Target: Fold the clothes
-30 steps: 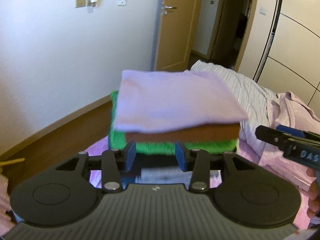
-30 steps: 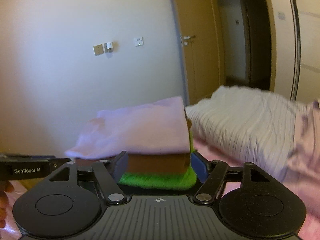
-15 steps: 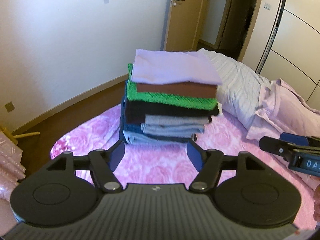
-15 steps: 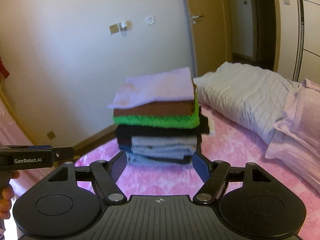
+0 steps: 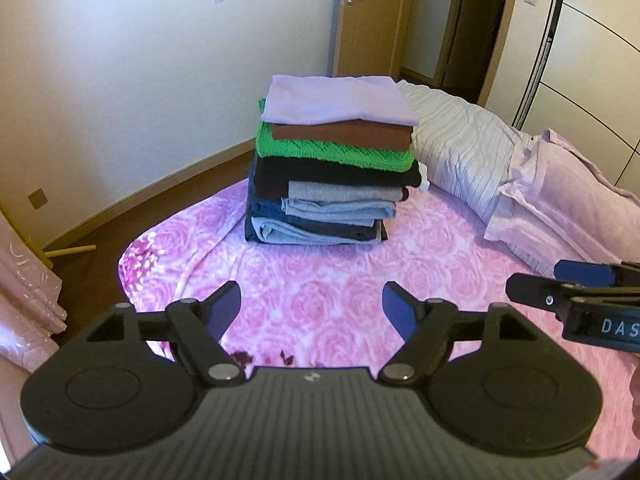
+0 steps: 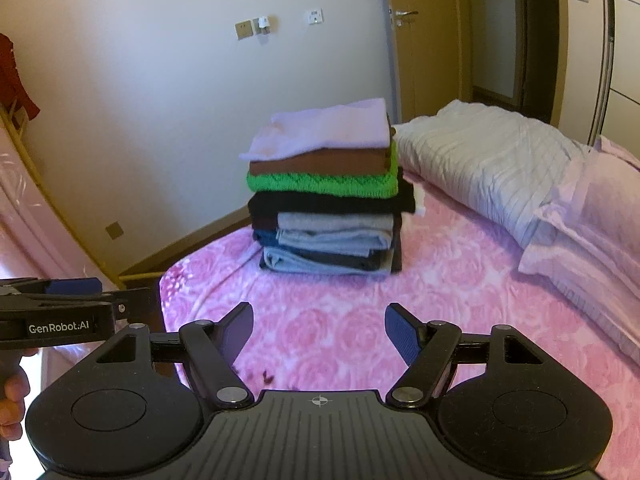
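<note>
A tall stack of folded clothes (image 5: 332,168) (image 6: 326,196) stands on the pink rose-patterned bedspread (image 5: 320,280) (image 6: 360,304). A lilac garment (image 5: 336,98) (image 6: 324,130) lies on top, over brown, green, black, grey and blue layers. My left gripper (image 5: 312,306) hovers open above the bedspread, well short of the stack, nothing between its fingers. My right gripper (image 6: 320,322) is likewise open and empty, at a similar distance from the stack. Each gripper shows at the edge of the other's view: the right gripper (image 5: 576,304) and the left gripper (image 6: 60,308).
A white striped pillow (image 5: 468,148) (image 6: 488,156) and a crumpled lilac garment (image 5: 560,196) (image 6: 580,216) lie right of the stack. The bed's edge drops to a wooden floor (image 5: 120,216) on the left. A wall and door (image 5: 372,16) stand behind. Part of a hand (image 6: 12,400) shows bottom left.
Both grippers have pulled back from the stack and opened wider. A second ago they were close against the top layers; now the whole stack stands free on the bed.
</note>
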